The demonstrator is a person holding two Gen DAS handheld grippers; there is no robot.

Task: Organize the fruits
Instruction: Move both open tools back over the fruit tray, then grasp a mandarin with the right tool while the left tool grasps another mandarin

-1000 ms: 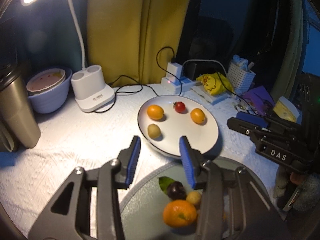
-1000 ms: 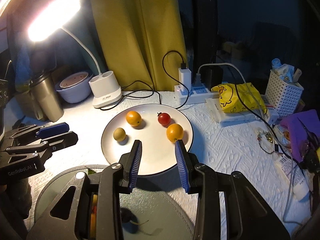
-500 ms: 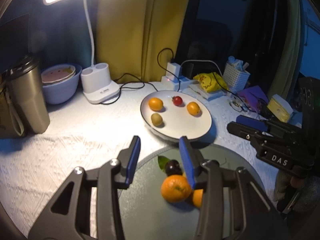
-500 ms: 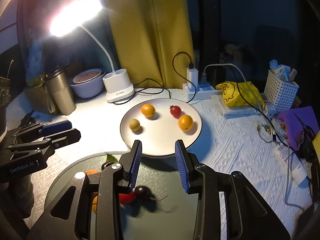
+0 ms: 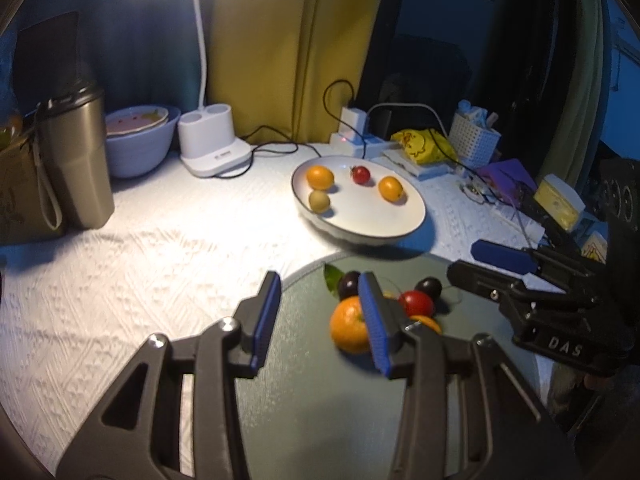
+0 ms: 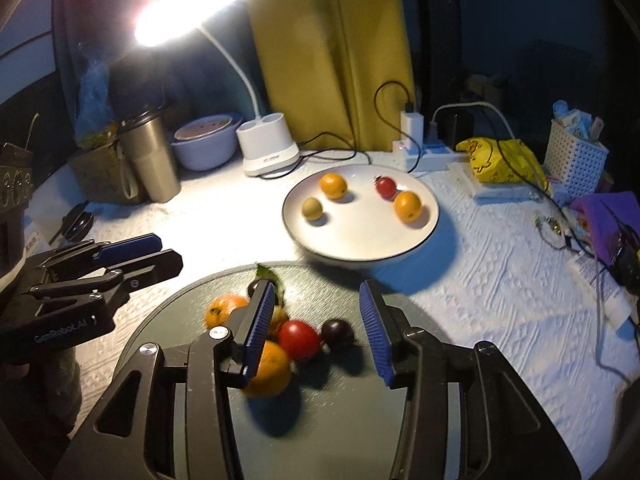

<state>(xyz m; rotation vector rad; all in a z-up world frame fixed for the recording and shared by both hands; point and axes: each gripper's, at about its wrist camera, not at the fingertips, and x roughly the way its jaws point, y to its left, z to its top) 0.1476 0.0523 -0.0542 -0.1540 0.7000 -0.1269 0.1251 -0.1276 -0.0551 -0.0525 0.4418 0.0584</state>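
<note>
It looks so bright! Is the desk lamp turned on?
On. The desk lamp head glows white, and it throws bright light on the white plate and tablecloth.

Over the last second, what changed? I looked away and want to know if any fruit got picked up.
Both tools pulled back from the white plate, so more of the grey tray and its fruit came into view. Neither took hold of anything: the left tool and right tool are open and empty. The four fruits on the plate kept their places, and so did the lamp and the cup.
</note>
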